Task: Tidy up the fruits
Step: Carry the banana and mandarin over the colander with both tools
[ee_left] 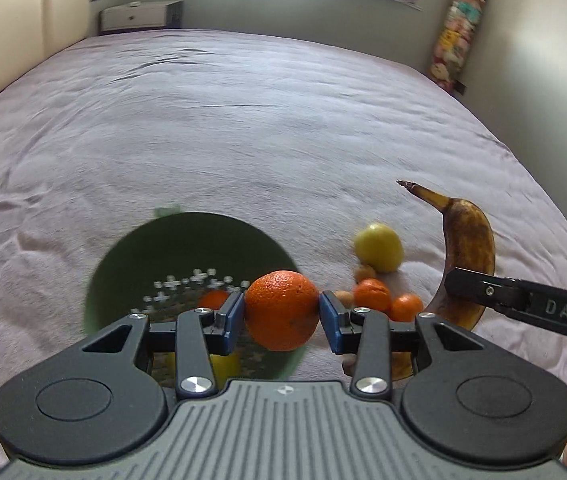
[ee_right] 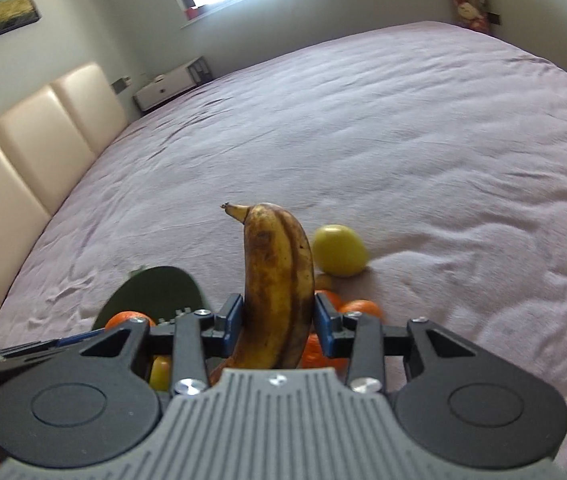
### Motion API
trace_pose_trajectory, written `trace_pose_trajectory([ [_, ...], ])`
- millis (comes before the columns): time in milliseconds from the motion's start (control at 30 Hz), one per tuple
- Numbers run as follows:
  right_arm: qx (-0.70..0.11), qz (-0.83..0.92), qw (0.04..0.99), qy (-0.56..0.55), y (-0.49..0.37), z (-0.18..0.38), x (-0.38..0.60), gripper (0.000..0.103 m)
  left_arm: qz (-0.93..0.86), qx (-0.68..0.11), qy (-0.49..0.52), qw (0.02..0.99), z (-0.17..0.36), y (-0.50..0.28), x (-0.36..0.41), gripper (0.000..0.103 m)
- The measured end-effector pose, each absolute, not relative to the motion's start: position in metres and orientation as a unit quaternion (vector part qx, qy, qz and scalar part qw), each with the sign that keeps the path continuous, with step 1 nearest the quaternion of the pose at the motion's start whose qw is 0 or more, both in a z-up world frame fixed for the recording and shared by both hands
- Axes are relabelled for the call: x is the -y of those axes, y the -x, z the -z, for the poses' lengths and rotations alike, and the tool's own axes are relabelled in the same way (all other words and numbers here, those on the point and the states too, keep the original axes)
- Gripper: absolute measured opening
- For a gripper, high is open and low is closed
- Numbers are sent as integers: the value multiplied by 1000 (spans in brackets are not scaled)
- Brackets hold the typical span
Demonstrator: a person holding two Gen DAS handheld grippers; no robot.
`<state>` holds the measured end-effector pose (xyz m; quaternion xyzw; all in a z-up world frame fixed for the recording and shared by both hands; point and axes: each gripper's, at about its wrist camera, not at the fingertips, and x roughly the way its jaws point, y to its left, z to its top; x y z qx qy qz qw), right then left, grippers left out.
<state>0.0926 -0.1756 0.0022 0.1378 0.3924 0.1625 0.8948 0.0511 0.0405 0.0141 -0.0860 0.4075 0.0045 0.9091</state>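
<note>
Left gripper [ee_left: 282, 316]: fingers clamped on an orange [ee_left: 282, 310], above the green bowl [ee_left: 123, 256].
Right gripper [ee_right: 277, 320]: fingers closed on a banana [ee_right: 277, 280].
Bed [ee_left: 243, 120]: apple [ee_left: 379, 247], small oranges [ee_left: 387, 300].

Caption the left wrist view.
Left gripper holds an orange above the green colander; right gripper grips a banana.

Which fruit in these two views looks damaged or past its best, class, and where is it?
The banana, gripped upright in the right tool, stands out: its peel is heavily browned with dark streaks and blotches, so it looks overripe. The orange in the left tool and the yellow apple on the bedsheet look sound.
</note>
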Motion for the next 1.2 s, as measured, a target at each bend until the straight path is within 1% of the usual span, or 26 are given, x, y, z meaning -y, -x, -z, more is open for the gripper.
trace_pose_trajectory([
  [233,-391,-242,885,-74,-106,-18,125,36,-57,-415,142,897,-15,-50,-88,46],
  [367,-397,-274,875,-26,-118,-18,93,36,-76,-427,172,885,-8,-51,-107,46],
  [700,-433,-297,843,118,-142,2,32,35,-123,-458,132,871,12,-63,-109,46],
  [833,-450,-300,828,150,-150,11,18,35,-133,-469,118,865,23,-70,-108,46],
  [1200,-488,-321,780,224,-171,31,-18,35,-147,-489,118,852,45,-81,-112,46],
])
